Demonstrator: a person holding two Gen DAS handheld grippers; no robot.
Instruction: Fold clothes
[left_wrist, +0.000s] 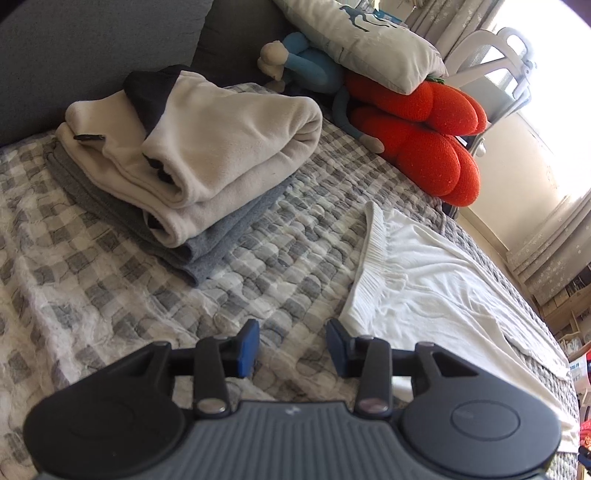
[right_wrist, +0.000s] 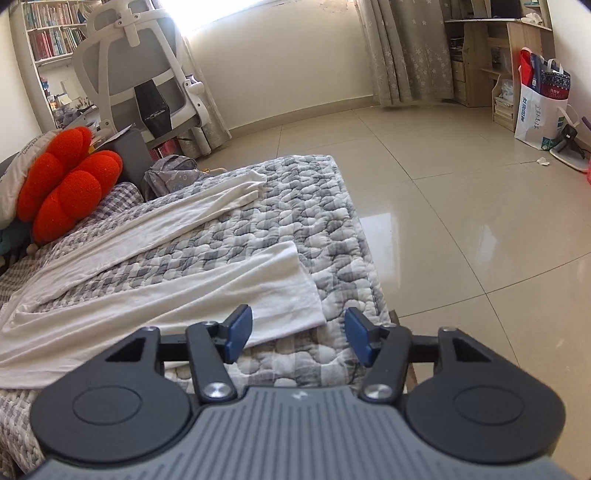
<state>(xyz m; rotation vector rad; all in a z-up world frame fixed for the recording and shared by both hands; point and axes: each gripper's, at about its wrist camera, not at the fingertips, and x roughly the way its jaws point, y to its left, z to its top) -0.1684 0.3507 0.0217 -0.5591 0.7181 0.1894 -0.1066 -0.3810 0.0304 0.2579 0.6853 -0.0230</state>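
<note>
White trousers (right_wrist: 177, 273) lie spread flat on the checked quilt (left_wrist: 147, 280) of the bed, legs apart. The left gripper (left_wrist: 292, 345) hovers by the waistband (left_wrist: 369, 266), the right gripper (right_wrist: 298, 332) by a leg hem (right_wrist: 310, 291); both jaws are released and grasp nothing. A folded stack (left_wrist: 199, 162) sits beside the trousers.

The left tongs (left_wrist: 291, 345) and right tongs (right_wrist: 298, 334) are built alike: blue pads are carried on black linkage bars fastened with silver screws, two round black housings are set beside a ribbed grey body, and a small white mark is printed there.
</note>
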